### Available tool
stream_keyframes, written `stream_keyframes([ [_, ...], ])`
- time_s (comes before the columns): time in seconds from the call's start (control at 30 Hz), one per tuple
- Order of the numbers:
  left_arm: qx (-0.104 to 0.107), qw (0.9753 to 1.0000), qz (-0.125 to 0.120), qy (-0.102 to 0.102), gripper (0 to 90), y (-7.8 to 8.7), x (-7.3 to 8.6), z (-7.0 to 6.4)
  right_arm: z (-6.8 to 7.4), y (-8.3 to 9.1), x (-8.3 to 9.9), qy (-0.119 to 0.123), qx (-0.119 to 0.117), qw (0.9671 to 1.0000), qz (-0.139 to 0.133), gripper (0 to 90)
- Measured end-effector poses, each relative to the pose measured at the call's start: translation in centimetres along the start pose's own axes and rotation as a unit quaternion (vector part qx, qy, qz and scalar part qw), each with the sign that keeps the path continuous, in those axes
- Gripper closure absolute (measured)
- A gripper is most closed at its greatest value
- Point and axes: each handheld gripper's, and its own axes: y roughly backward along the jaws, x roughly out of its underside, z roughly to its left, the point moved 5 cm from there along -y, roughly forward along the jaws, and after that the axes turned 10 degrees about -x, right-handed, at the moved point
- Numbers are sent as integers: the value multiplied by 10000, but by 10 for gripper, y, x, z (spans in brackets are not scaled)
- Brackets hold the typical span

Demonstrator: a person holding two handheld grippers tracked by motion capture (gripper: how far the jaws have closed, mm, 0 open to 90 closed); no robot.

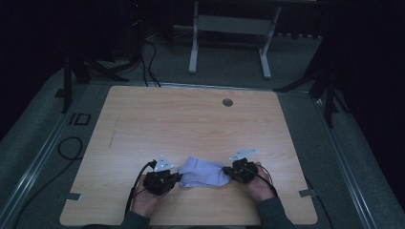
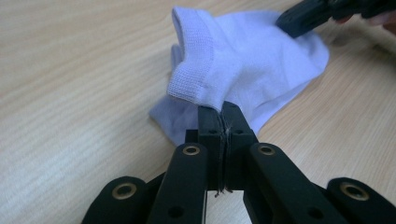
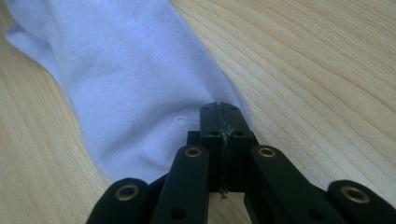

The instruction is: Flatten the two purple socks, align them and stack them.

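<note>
While both grippers meet at a white ankle sock (image 1: 203, 173) lying near the front edge of the wooden tabletop (image 1: 191, 124), the left gripper (image 1: 173, 179) has its fingers pressed together on the sock's ribbed cuff (image 2: 196, 70), and the right gripper (image 1: 229, 171) pinches the opposite end. Only a round cable grommet (image 1: 227, 102) lies farther back, well apart; nothing blocks either gripper.

Sock (image 1: 203, 174) on table (image 1: 191, 124) near front edge, between left tool (image 1: 177, 178) and right tool (image 1: 226, 170).
</note>
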Motion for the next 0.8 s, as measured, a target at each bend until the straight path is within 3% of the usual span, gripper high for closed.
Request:
stream_keyframes([
  [0.27,16,9993,363,50,887,-11,10,4,0,0,1,-39,0,10000,-81,891],
  [0.47,126,9991,391,74,888,-5,8,2,0,0,2,-61,15,9999,-104,892],
  [0.57,115,9986,520,44,887,-7,11,1,0,0,2,-82,10,9999,-112,893],
  [0.7,69,9977,676,-7,887,-12,15,1,0,0,2,-101,22,9999,-127,893],
  [0.8,-179,9976,625,-221,886,-16,15,3,0,0,2,-119,43,9998,-158,893],
])
